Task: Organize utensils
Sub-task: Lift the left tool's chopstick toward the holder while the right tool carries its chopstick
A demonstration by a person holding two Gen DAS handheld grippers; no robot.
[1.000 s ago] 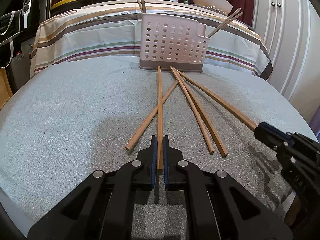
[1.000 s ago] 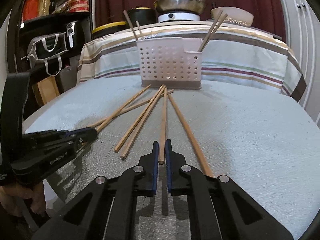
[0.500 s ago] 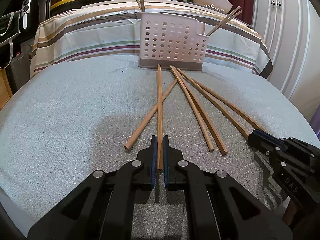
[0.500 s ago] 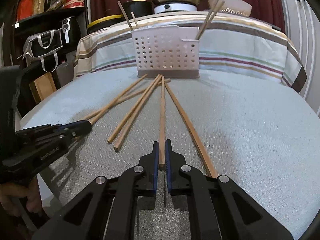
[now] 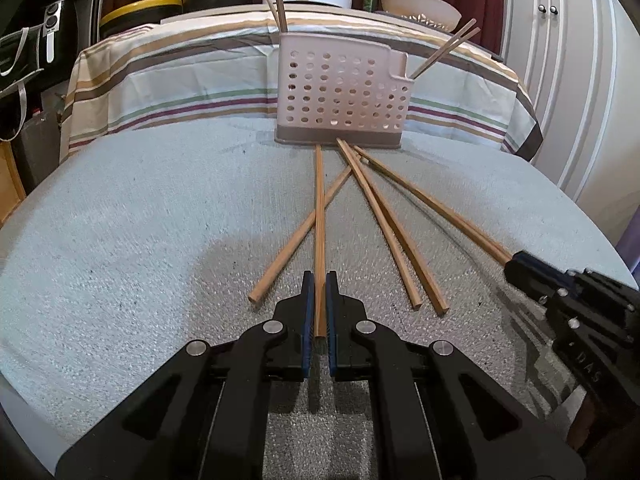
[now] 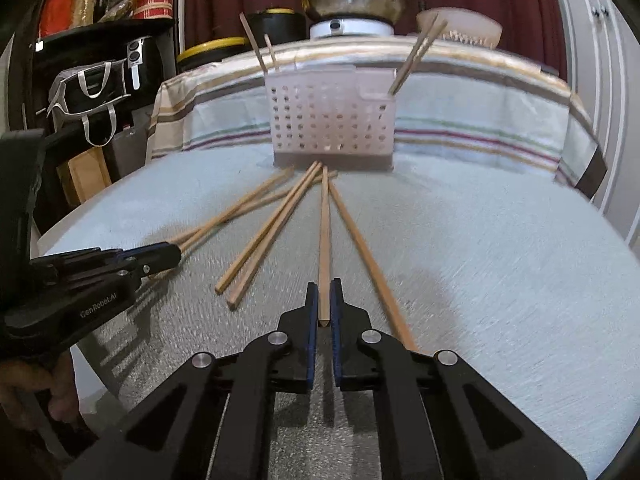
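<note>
A pink perforated utensil caddy (image 5: 342, 96) (image 6: 332, 120) stands at the far side of the table, with a few chopsticks (image 5: 448, 50) sticking out of it. Several wooden chopsticks fan out on the cloth before it. My left gripper (image 5: 319, 280) (image 6: 168, 254) is shut on the near end of one chopstick (image 5: 319, 208), whose far tip reaches the caddy's base. My right gripper (image 6: 325, 286) (image 5: 516, 264) is shut on the near end of another chopstick (image 6: 325, 220) (image 5: 436, 208). A loose pair (image 5: 392, 232) (image 6: 268, 240) lies between the two grippers.
One loose chopstick (image 5: 298, 236) crosses under the left-held one; another (image 6: 368, 256) lies right of the right-held one. The round table has a grey-blue padded cloth (image 5: 120, 220). Behind it are a striped-cloth table (image 5: 180, 80) with pots, a shelf at left (image 6: 100, 40), and white cupboard doors at right (image 5: 560, 80).
The right gripper has shifted slightly back and forth with its chopstick in it, and its view is now blurred. The left gripper and its chopstick have stayed put.
</note>
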